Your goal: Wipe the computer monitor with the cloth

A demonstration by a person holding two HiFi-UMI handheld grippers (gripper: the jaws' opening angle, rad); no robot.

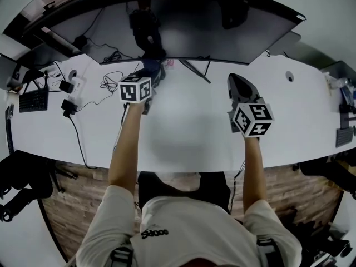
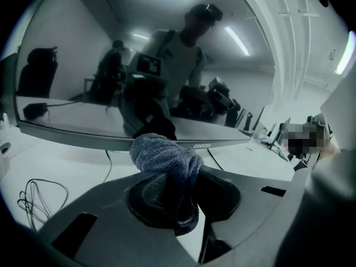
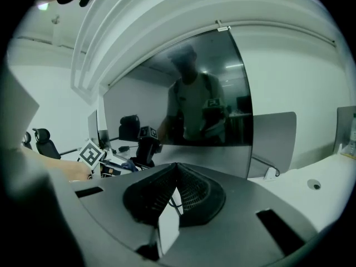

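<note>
Broadly, the curved monitor [image 1: 183,32] ran left to right along the back of the white desk [image 1: 189,132], screen facing the person. The left hand-held gripper [image 2: 167,191] clamped the bunched cloth [image 2: 164,154] near the screen's lower edge; the right hand-held gripper [image 3: 177,177] was closed, empty. Cables [image 1: 108,82] lay leftward.

Everything's got a cold, washed-out grey-blue cast and it's pretty dim overall. All three views have heavy fisheye, with black corners, and the long white desk [image 1: 183,132] bows into an arc. Light comes from overhead strips, which show as bright streaks [image 2: 236,40] mirrored in the dark glossy monitor screen [image 2: 72,77]. The desk only has a faint, soft shadow near its front edge. The blue-grey knitted cloth [image 2: 164,154] is fairly sharp, while the near foreground and the picture edges go mushy.
</note>
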